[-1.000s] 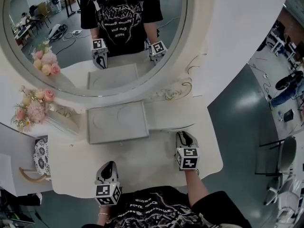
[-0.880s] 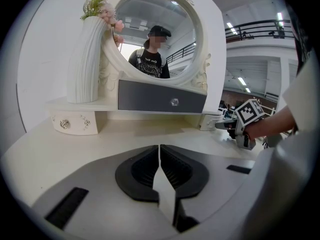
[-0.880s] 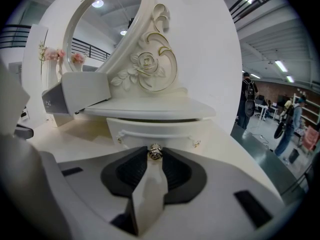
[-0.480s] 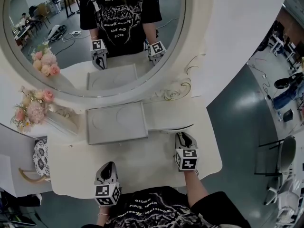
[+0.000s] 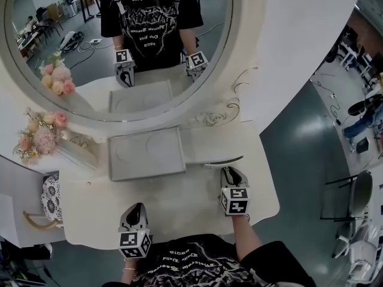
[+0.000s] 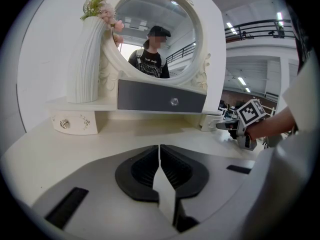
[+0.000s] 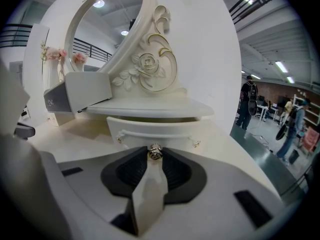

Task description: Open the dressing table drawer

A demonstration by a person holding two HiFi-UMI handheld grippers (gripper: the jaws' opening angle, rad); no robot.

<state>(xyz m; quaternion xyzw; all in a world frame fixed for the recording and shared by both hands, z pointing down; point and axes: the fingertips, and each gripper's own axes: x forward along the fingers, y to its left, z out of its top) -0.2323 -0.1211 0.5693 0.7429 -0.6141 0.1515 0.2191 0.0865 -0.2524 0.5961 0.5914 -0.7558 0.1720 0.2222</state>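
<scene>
Right gripper view has my right claw (image 7: pixel 154 158) pinched on the small metal knob (image 7: pixel 154 152) of the drawer (image 7: pixel 150 130), which sits under the shelf (image 7: pixel 150 107) at the far right of the table (image 5: pixel 179 205). Nothing has shifted in the last second, so I judge the pull paused. The curved cream front seems barely a sliver out. My left claw (image 6: pixel 159 153) is closed and empty.

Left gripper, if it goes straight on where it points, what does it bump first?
Probably the white tabletop just ahead of the left gripper; beyond it stands the grey drawer front. Depth is unclear.
</scene>
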